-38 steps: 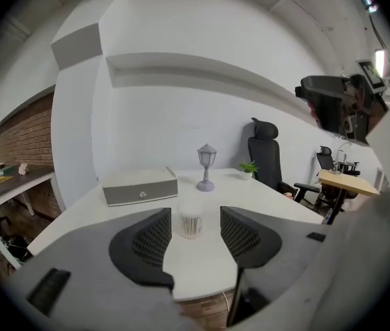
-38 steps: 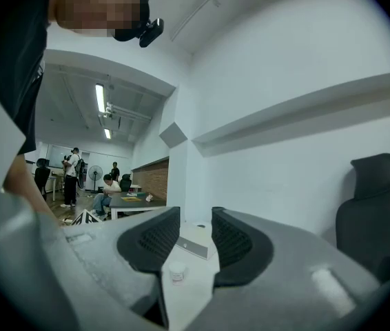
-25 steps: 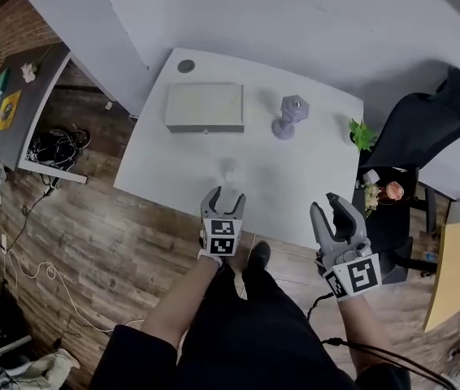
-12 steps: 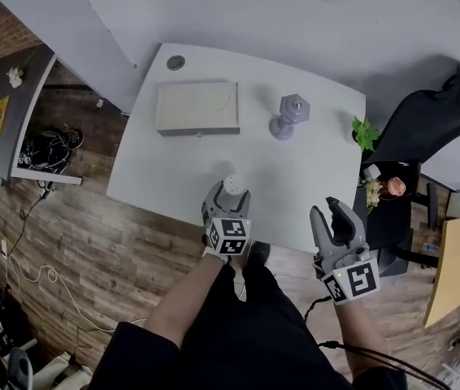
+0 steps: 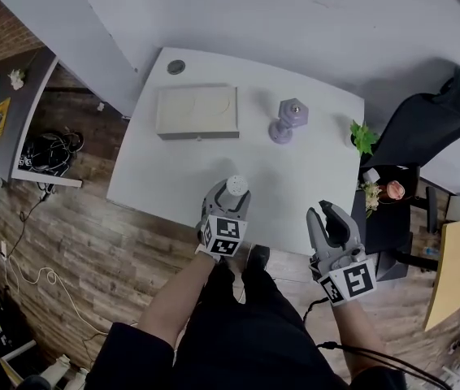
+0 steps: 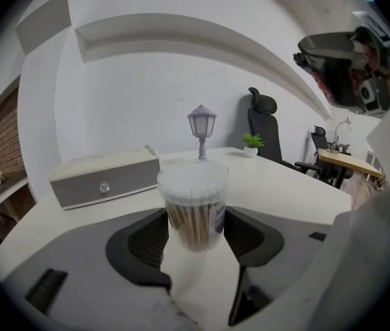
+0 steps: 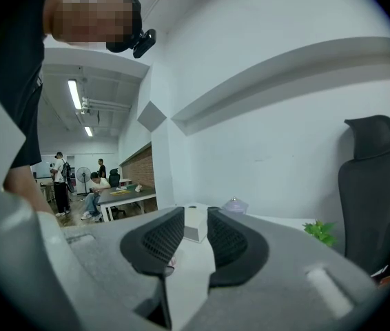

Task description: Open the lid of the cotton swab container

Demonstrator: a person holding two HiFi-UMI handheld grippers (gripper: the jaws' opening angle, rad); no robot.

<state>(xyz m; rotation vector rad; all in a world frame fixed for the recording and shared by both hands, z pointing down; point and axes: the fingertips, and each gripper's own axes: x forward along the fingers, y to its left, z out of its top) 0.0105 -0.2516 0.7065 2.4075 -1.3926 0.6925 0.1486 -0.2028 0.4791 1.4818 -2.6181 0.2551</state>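
While the jaws of the left gripper [image 6: 196, 226] have just been closing, the cotton swab container [image 6: 193, 198] stands upright between them with its lid on, and the pads meet its clear sides. The right-hand pad cuts off the label, so the print cannot be read. From the head view only the round lid shows above this gripper, which covers the tub's body.

Well off to the right, the right gripper [image 7: 196, 227] holds nothing. Its jaws have also been closing and stand at a narrow gap, through which only a slice of the grey drawer box [image 6: 104, 178] is visible. Its own view does not show the container.

Both grippers sit at the near edge of the white table [image 5: 311, 177], with the wood floor [image 5: 92, 242] just behind them. Bare tabletop stretches beyond the left gripper to the drawer box, ahead and to the left. The lilac lantern figure [image 6: 201, 124] stands straight ahead behind the lid. A small potted plant [image 6: 253, 142] sits at the far right edge, and a black office chair [image 6: 264, 123] stands past it.
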